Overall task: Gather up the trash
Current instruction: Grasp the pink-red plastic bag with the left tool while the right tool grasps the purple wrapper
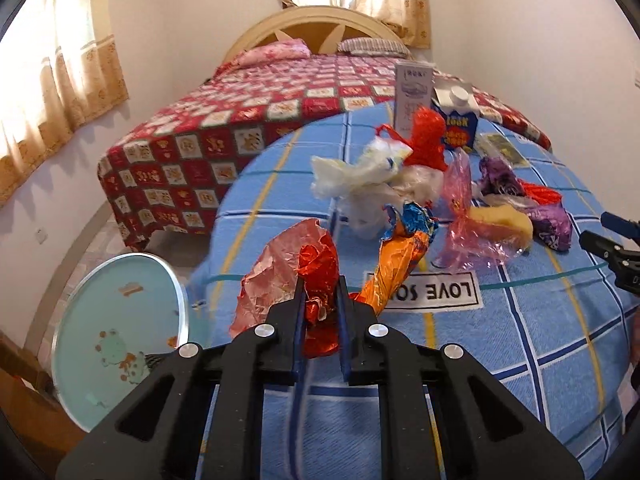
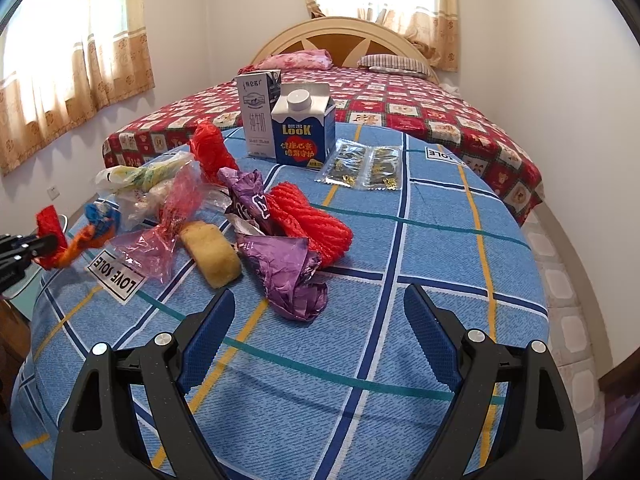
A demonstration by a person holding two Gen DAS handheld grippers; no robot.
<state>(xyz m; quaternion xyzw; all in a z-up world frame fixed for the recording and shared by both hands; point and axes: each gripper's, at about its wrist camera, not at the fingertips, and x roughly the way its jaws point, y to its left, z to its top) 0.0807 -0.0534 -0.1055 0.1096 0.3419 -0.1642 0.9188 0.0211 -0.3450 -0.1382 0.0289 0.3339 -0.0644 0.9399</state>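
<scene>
Red foil wrapper clamped between the left gripper jaws, lifted off the blue plaid tablecloth. Right gripper jaws wide apart, empty, just short of a purple foil wrapper. Beyond: yellow sponge, red mesh, two cartons.

Both wrist cameras look down along their grippers, close over the blue tabletop, facing the bed; both show the trash pile.
</scene>
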